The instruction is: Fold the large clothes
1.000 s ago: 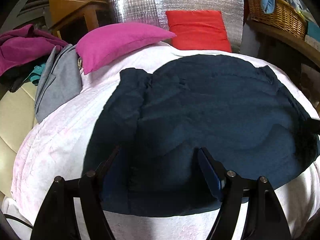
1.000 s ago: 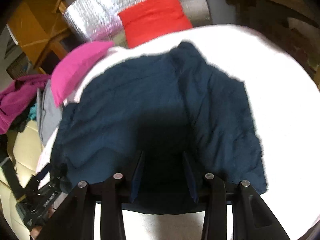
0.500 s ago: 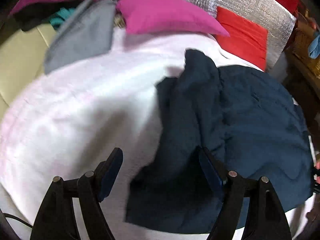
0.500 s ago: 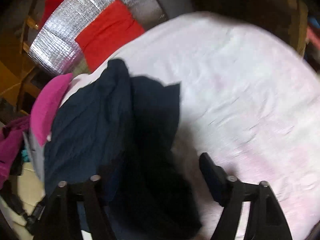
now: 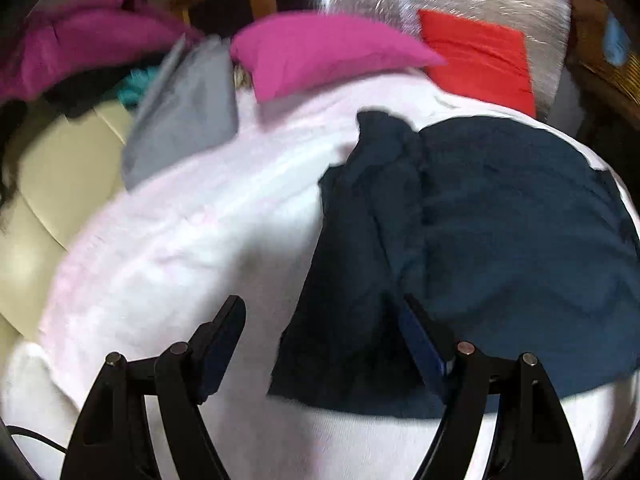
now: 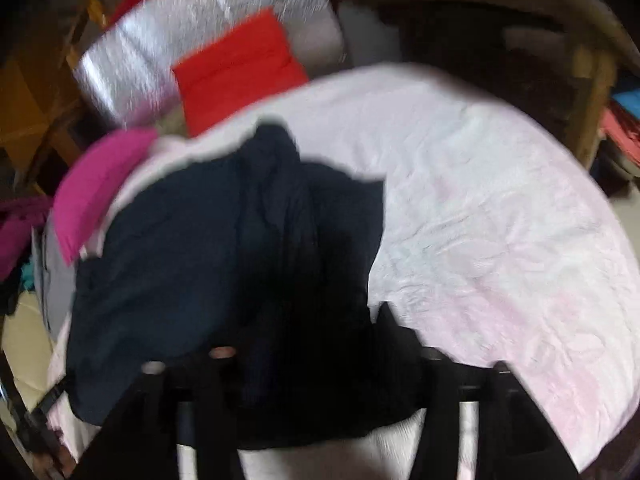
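Nearest the lens in the left wrist view, the left gripper (image 5: 320, 330) has its jaws spread wide; the left finger (image 5: 222, 340) stands over bare white cover, the right finger (image 5: 420, 344) over the edge of the navy garment (image 5: 500, 240), and no cloth is pinched between them. In the right wrist view, the right gripper (image 6: 316, 344) is blurred and dark against the navy garment (image 6: 192, 272); its jaws have just been opening and stand apart, with dark cloth lying in the gap but no visible clamping. The garment lies bunched in folds on the white padded surface (image 6: 500, 220), occupying the side nearer the cushions. Beyond it rest a magenta cushion (image 5: 320, 52) and a grey cloth (image 5: 188, 108) just beside it. Farthest back, a red cushion (image 6: 236, 68) leans against a silver quilted panel (image 6: 180, 28).
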Demonstrator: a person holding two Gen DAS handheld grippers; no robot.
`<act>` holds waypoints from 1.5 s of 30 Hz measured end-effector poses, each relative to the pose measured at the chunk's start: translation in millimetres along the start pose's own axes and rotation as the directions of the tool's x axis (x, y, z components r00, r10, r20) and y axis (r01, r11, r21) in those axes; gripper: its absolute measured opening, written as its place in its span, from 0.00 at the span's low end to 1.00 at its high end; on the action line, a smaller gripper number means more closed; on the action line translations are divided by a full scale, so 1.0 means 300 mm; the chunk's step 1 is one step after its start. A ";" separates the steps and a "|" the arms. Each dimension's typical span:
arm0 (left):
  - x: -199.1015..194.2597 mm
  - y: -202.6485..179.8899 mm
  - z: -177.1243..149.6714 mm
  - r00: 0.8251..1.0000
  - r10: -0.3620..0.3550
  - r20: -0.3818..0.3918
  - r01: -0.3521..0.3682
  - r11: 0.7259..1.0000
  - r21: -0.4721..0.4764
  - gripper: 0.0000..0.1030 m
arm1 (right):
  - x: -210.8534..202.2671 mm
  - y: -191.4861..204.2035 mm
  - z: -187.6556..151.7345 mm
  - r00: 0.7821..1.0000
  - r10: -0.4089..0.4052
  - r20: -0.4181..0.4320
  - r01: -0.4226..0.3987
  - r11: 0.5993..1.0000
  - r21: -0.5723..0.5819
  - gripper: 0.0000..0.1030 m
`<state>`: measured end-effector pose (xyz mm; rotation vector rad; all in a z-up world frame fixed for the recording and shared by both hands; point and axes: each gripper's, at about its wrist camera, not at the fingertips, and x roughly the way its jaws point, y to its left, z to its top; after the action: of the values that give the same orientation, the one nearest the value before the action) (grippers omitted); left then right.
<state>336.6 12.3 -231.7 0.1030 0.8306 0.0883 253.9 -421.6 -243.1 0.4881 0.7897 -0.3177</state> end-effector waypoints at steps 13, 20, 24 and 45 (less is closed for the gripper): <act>-0.743 0.055 -0.058 0.946 0.020 0.322 -0.032 0.999 0.031 0.92 | -0.612 0.181 -0.222 0.970 -0.012 0.244 0.056 0.983 -0.176 0.82; -1.057 0.111 -0.125 0.896 0.014 0.443 -0.021 1.000 0.010 0.96 | -0.911 0.269 -0.340 0.966 0.046 0.254 0.016 0.971 -0.237 0.82; -1.169 0.122 -0.159 0.880 0.006 0.475 -0.012 1.000 0.011 0.96 | -1.037 0.307 -0.391 0.956 0.049 0.288 0.029 0.965 -0.259 0.82; -1.367 0.128 -0.242 0.855 -0.031 0.518 0.029 1.000 0.010 0.97 | -1.320 0.422 -0.505 0.927 0.086 0.366 0.041 0.944 -0.326 0.84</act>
<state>6.1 5.8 24.7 0.1091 0.2878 0.0264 -43.7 -198.4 -3.4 0.1121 0.4470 -0.2408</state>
